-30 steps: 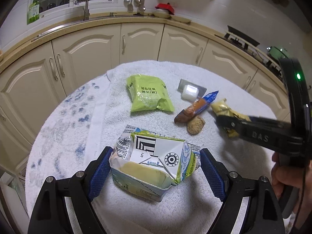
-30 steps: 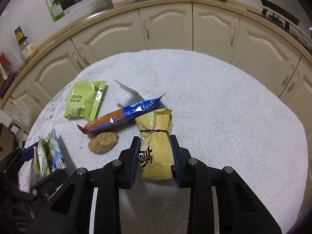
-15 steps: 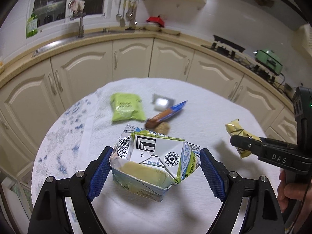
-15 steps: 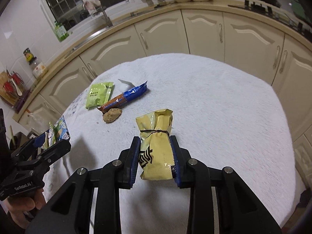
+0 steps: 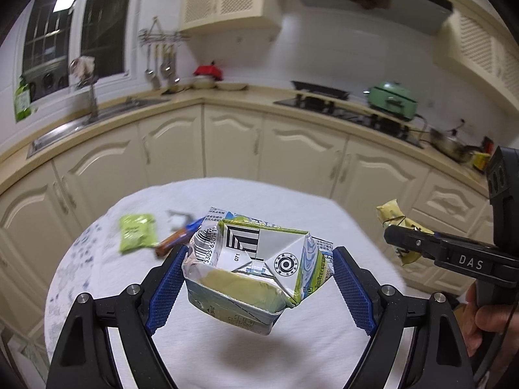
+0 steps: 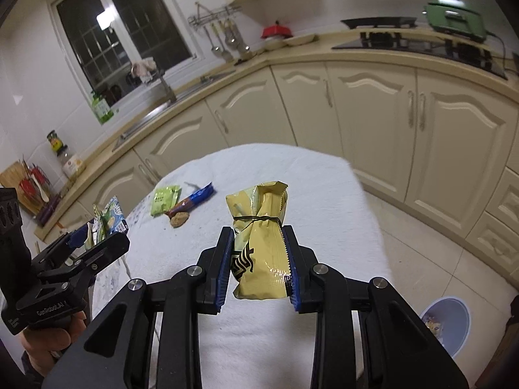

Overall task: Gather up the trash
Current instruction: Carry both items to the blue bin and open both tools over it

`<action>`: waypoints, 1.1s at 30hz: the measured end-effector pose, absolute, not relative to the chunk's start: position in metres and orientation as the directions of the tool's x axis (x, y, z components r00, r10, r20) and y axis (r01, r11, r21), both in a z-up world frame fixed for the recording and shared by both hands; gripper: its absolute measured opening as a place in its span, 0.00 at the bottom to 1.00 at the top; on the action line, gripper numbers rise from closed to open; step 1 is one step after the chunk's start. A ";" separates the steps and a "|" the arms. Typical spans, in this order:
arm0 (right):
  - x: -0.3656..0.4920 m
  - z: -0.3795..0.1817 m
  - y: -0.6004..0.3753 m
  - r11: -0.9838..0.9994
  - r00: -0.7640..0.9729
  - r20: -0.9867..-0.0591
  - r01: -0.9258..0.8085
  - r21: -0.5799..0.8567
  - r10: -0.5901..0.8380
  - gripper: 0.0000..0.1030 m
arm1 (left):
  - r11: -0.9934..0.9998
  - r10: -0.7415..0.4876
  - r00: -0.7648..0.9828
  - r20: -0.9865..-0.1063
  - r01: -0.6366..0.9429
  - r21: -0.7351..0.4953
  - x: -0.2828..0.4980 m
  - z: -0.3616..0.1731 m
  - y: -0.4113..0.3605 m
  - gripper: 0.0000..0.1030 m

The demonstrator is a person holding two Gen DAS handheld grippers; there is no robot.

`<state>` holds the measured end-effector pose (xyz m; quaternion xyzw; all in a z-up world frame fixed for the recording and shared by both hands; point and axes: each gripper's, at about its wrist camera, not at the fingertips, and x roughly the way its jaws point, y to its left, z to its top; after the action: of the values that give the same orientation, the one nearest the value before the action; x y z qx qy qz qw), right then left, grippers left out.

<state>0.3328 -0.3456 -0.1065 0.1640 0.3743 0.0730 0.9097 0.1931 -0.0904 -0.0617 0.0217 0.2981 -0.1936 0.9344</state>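
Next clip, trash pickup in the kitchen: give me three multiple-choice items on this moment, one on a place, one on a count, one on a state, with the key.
1. Where is the blue bin?
A. on the counter
B. on the floor right of the table
C. on the table

2. How many pieces of trash lie on the table?
A. four
B. one
C. seven

3. What is the state of the left gripper?
A. open, holding nothing
B. resting on the table
C. shut on the milk carton, lifted above the table

Key:
1 B, it shows at the lower right on the tiles.
2 A: green packet, blue-and-brown wrapper, cookie, white cup.
3 C: both pads press the carton, its shadow below.
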 end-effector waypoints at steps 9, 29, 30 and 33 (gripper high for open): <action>0.268 -0.080 -0.427 0.924 0.787 -0.603 0.127 0.361 0.128 0.29 | 0.853 -0.470 0.712 -0.522 0.518 -0.062 0.165 -0.051 -0.163 0.81; 0.124 -0.124 -0.617 0.743 0.700 -0.689 0.560 0.367 -0.188 0.29 | 0.568 -0.693 0.375 -0.615 0.810 -0.146 0.203 -0.114 -0.352 0.81; 0.123 -0.131 -0.625 0.731 0.690 -0.699 0.574 0.369 -0.188 0.29 | 0.563 -0.692 0.365 -0.623 0.813 -0.149 0.213 -0.114 -0.363 0.81; 0.123 -0.147 -0.646 0.707 0.674 -0.715 0.596 0.380 -0.184 0.29 | 0.538 -0.684 0.311 -0.660 0.827 -0.167 0.234 -0.127 -0.398 0.81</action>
<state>0.1231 -0.6459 -0.1466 0.3083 0.3343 -0.2262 0.8614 0.2342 -0.3981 -0.1267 0.1017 0.3514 -0.4700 0.8033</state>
